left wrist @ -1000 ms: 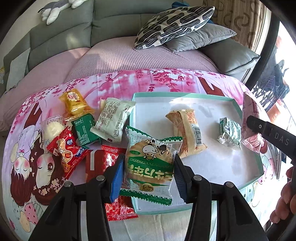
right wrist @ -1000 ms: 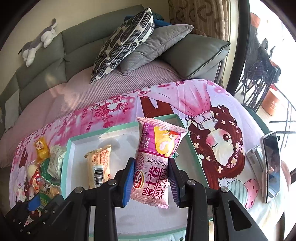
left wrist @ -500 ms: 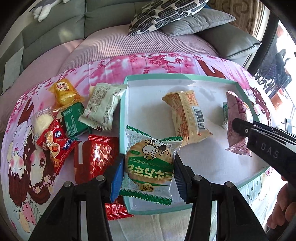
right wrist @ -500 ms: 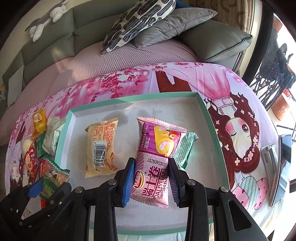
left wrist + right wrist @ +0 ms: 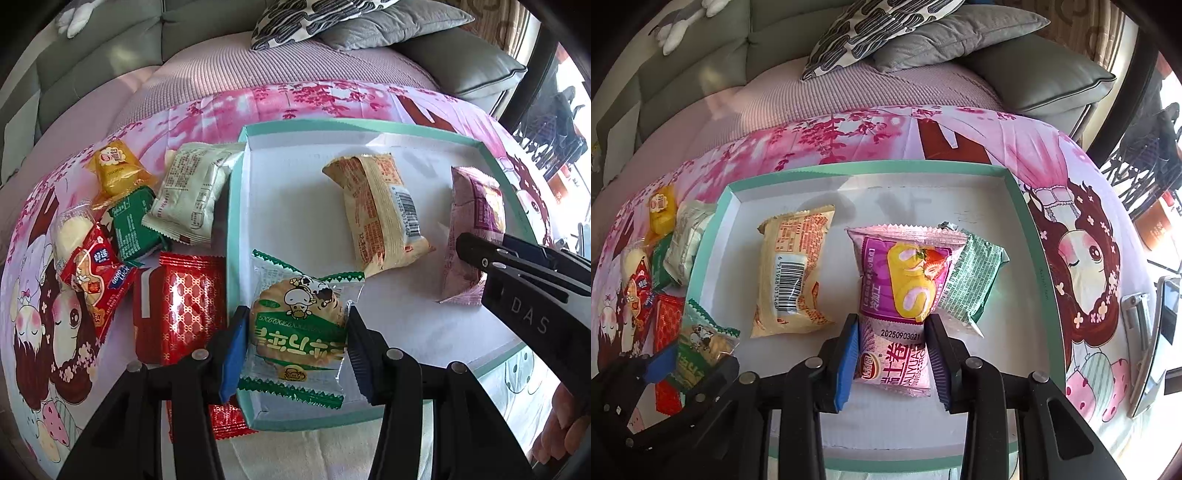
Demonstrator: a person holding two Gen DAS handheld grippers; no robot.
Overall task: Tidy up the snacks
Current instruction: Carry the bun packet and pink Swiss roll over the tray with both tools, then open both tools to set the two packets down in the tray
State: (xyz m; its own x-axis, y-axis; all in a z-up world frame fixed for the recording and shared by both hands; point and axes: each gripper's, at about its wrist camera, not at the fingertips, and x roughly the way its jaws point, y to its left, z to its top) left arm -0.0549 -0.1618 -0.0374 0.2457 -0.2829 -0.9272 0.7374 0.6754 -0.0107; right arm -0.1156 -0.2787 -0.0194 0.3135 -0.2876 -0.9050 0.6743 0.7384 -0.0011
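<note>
Between the jaws of the left gripper [image 5: 295,341] a green cracker packet [image 5: 298,328] is clamped by its sides, held low over the near left corner of the teal-rimmed tray [image 5: 236,206], apparently so that it can be set down inside the rim. The pink roll-cake packet [image 5: 899,310] is gripped at its lower half by the right gripper [image 5: 892,356], its upper end resting on or just above the tray floor and overlapping a green foil packet [image 5: 971,282]; whether it touches the floor cannot be told. A beige bread packet [image 5: 792,273] is laid flat between the two held packets, well inside the tray. Outside the left rim, on the pink printed cloth [image 5: 332,99], the unsorted snacks are heaped: a white packet [image 5: 192,192], a yellow packet [image 5: 114,166], a red patterned packet [image 5: 181,306] and others. These are judged to be still awaiting transfer.
</note>
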